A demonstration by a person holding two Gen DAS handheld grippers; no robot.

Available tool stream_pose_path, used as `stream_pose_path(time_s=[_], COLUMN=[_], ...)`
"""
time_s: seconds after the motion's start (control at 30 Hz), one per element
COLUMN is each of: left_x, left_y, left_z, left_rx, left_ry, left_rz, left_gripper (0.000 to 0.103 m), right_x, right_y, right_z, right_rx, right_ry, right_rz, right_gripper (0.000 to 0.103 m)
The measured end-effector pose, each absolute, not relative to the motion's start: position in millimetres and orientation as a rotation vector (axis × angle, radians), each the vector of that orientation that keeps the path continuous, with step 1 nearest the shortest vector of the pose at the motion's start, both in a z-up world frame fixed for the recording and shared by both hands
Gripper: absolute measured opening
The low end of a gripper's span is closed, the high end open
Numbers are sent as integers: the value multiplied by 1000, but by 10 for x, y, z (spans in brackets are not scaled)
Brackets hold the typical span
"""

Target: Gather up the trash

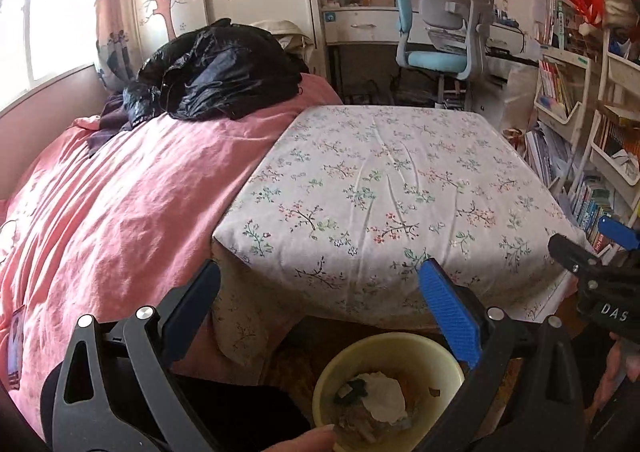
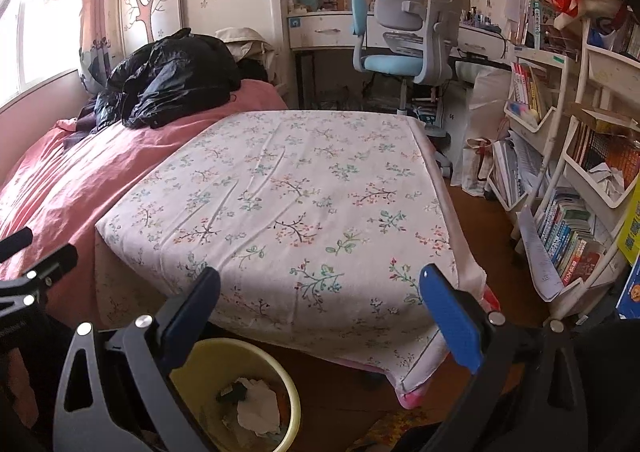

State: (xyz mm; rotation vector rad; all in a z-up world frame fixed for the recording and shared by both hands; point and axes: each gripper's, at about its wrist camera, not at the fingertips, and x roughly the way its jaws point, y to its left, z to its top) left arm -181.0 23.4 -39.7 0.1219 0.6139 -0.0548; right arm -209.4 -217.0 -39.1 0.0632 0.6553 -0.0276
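A yellow waste bin point(image 1: 360, 356) stands on the floor below the near edge of the floral-covered table point(image 1: 384, 187). Crumpled white paper point(image 1: 382, 398) and other scraps lie inside it. My left gripper point(image 1: 320, 304) hangs above the bin, open, with nothing between its blue pads. In the right wrist view the same bin point(image 2: 256, 360) sits at lower left with white paper point(image 2: 258, 408) in it. My right gripper point(image 2: 320, 308) is open and empty over the table's near edge. The right gripper also shows at the right edge point(image 1: 596, 252) of the left wrist view.
A bed with a pink cover point(image 1: 120, 203) and a black jacket point(image 1: 216, 71) lies to the left. A desk chair point(image 2: 404, 23) stands at the back. White bookshelves point(image 2: 576, 171) full of books line the right side. A fingertip point(image 1: 308, 438) shows by the bin.
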Motion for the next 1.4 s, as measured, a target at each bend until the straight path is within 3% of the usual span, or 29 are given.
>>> stream_pose_path(time_s=[1.4], left_x=[-1964], left_y=[241], left_z=[-204], left_rx=[121], left_ry=[476], left_rz=[-24], left_gripper=[96], right_x=[-2135], right_y=[-2132], right_z=[-323], right_rx=[19], right_ry=[598], right_rz=[-68], right_gripper=[96])
